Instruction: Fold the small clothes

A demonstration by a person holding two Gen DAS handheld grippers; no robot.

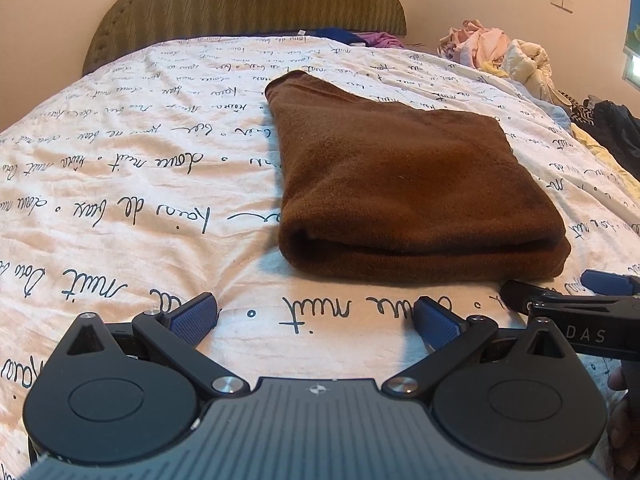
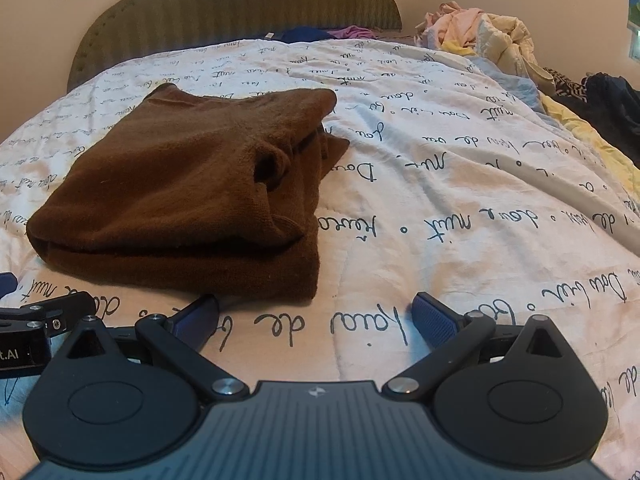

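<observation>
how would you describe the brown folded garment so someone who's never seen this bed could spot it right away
Start from the padded headboard and come down the white quilt printed with black handwriting. In the middle of it, just ahead of both open grippers, lies the brown garment, folded into a thick block. It is the only dark brown piece and the only folded one; the other clothes sit crumpled along the bed's right edge.

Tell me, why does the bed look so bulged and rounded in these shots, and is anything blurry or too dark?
Left wrist view: fisheye lens bows the bedspread into a dome, corners darken; the brown garment is sharp, its folds lost in shadow. Right wrist view: same bulge, warm dim indoor light, soft shadow under the open right gripper; the laundry pile at the edge looks smeared.
</observation>
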